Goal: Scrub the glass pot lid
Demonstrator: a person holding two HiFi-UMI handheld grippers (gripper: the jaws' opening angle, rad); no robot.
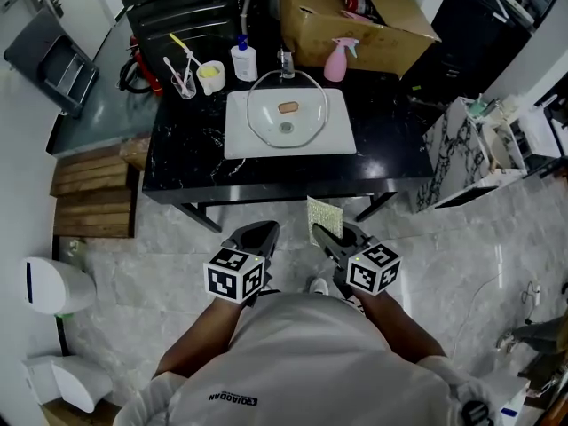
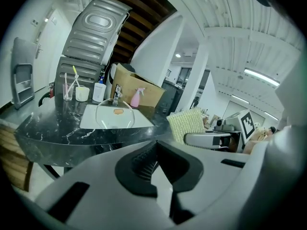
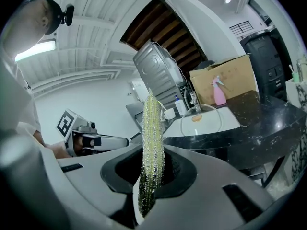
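Right gripper [image 1: 331, 236] fingers clamp scrub pad [image 1: 324, 214] | left gripper [image 1: 256, 234] fingers together, empty | glass lid [image 1: 286, 109] on sink [image 1: 244, 140]

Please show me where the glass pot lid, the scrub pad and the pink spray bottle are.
glass pot lid [image 1: 287, 107], head view, its centre knob.
scrub pad [image 1: 324, 217], head view, its flat face.
pink spray bottle [image 1: 335, 64], head view, its body.

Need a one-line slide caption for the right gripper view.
Right tongs clamp a scrub sponge edge-on; glass lid rests on the white sink ahead.
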